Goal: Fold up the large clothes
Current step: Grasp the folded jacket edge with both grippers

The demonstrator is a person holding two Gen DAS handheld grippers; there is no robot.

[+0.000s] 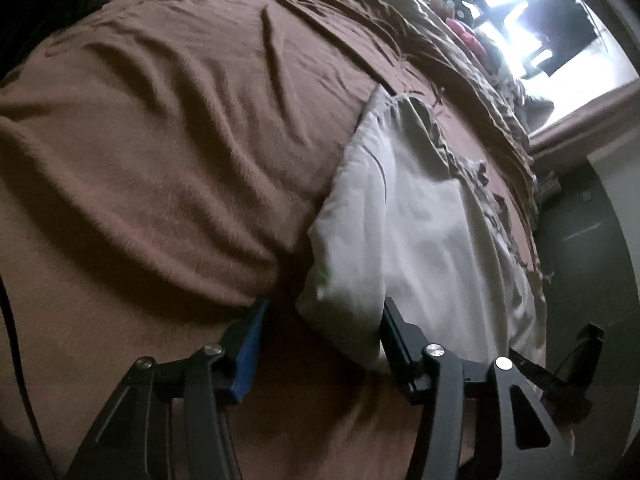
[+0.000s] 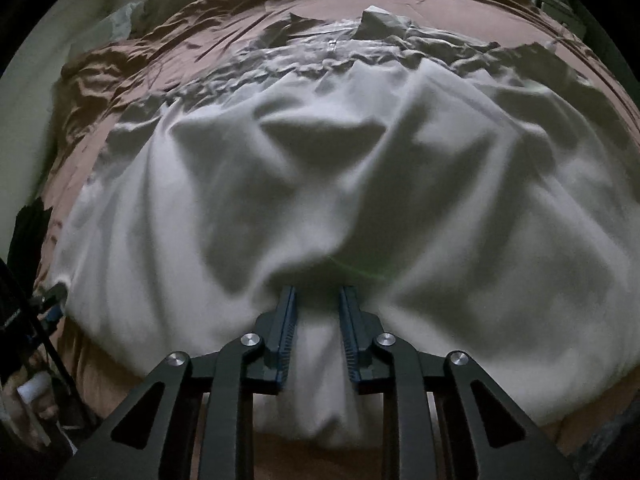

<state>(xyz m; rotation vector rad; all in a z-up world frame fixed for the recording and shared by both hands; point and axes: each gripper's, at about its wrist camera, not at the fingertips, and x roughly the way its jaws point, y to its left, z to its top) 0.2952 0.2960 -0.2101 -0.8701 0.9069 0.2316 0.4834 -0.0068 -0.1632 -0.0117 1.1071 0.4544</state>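
Two wrist views over a bed (image 1: 140, 140) covered by a brown, fleecy blanket (image 2: 96, 76). Left wrist view: the left gripper (image 1: 322, 312) enters from 6 o'clock with its jaws set apart, one blue pad at 7 o'clock and the dark finger at 5 o'clock; the near corner of the white garment (image 1: 420, 232) lies between them, close against the 5 o'clock finger, while the blue pad stands clear of the cloth, so the jaws are released. From that corner the garment runs toward 1 o'clock along the blanket, with a crumpled, patterned cloth (image 1: 472, 164) along its far edge. A bright window (image 1: 516, 20) glares at 1 o'clock, and part of the other tool shows dark at 4 o'clock. Right wrist view: the white garment (image 2: 320, 160) spreads across nearly the whole frame, deeply creased, its far edge rumpled toward 12 o'clock and brown blanket showing beyond it at 11 and 1 o'clock. The right gripper (image 2: 318, 296) enters from 6 o'clock, its jaws drawn close and clenched on a gathered fold of the garment's near hem, which bunches between the blue ribbed pads and hangs below them. At 9 o'clock a dark object bears pale lettering, too small and blurred to read. No brand, label or legible writing shows on the garment, the blanket or either tool.
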